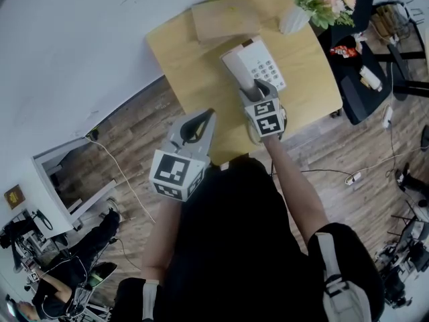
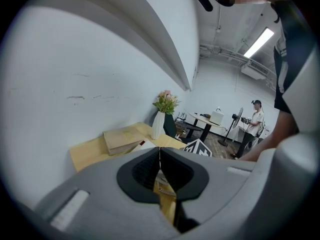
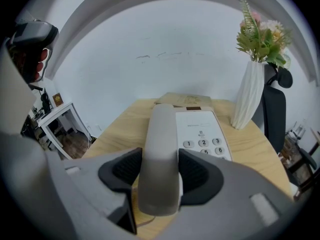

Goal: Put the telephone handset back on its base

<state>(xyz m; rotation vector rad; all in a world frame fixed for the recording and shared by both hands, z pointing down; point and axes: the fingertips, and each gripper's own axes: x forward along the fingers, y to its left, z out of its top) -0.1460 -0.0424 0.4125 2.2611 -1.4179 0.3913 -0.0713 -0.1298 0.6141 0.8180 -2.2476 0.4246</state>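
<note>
Clamping one handset (image 3: 161, 134) over one base (image 3: 201, 126): right hand-held gripper (image 1: 260, 89); left hand-held gripper (image 2: 160, 154) jaws together.

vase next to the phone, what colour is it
White, with vertical ribs: the vase shows best in the right gripper view.

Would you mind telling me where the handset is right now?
In the right gripper view, the handset sits between the jaws of the right gripper, along the left side of the base, left of the keypad and the vase.
</note>
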